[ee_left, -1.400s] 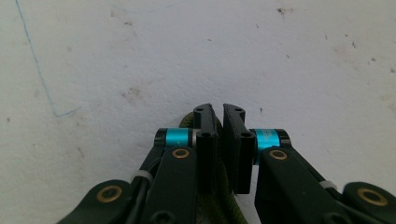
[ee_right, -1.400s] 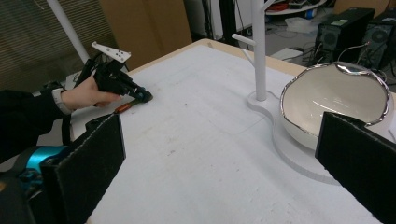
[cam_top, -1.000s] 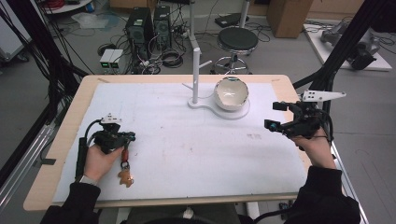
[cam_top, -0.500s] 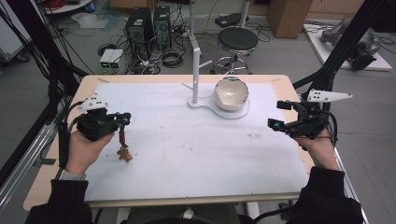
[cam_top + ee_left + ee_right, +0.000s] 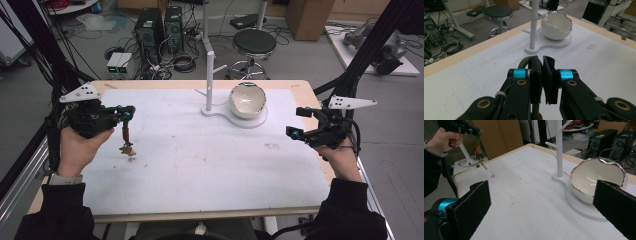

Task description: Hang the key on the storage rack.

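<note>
White bowl [image 5: 247, 100] on stand: contents unclear | left gripper [image 5: 126, 114] jaws clamp cord [image 5: 126, 134] | right gripper [image 5: 299, 123] jaws apart

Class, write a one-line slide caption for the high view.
Left gripper lifts a dangling cord off the table; right gripper waits open beside the bowl stand.

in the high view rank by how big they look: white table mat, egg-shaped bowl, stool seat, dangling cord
1. white table mat
2. stool seat and egg-shaped bowl: look alike, and the stool is farther off
3. dangling cord
</note>
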`<state>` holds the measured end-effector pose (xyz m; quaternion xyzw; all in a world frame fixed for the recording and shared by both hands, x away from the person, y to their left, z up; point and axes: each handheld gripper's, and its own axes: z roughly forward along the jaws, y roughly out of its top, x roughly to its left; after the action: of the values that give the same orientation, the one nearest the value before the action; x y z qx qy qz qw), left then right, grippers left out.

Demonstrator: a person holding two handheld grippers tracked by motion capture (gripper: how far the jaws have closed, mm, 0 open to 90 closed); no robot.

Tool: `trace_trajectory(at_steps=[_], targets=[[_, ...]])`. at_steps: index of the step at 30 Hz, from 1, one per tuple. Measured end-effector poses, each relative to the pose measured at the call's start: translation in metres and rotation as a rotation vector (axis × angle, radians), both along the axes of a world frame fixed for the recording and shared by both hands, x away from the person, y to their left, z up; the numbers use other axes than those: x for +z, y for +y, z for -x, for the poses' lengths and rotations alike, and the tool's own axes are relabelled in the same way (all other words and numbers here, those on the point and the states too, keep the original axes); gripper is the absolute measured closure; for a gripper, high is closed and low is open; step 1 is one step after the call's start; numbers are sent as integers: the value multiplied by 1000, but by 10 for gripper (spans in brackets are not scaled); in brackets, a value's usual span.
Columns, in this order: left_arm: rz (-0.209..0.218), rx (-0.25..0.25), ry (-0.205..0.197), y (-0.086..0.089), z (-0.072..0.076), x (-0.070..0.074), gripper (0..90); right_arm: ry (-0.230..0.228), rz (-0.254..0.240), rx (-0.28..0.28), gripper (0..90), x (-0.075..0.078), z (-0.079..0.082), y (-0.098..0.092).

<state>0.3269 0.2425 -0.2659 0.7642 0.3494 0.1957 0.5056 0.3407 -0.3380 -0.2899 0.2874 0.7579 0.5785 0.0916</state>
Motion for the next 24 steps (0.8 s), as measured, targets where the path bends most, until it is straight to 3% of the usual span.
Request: trace_trajectory(at_steps=[7, 13, 15, 19, 24], targets=[[12, 13, 9, -35, -18, -1, 847, -4, -9, 3, 11, 0, -2, -1], [-22, -18, 6, -80, -43, 2, 847, -12, -24, -12, 11, 0, -2, -7], [-15, -39, 4, -95, -52, 4, 847, -7, -27, -15, 11, 0, -2, -8], [62, -57, -42, -118, -61, 2, 847, -2, -34, -9, 11, -1, -1, -11], [27, -31, -30, -144, -80, -3, 847, -20, -54, 8, 11, 3, 4, -12]])
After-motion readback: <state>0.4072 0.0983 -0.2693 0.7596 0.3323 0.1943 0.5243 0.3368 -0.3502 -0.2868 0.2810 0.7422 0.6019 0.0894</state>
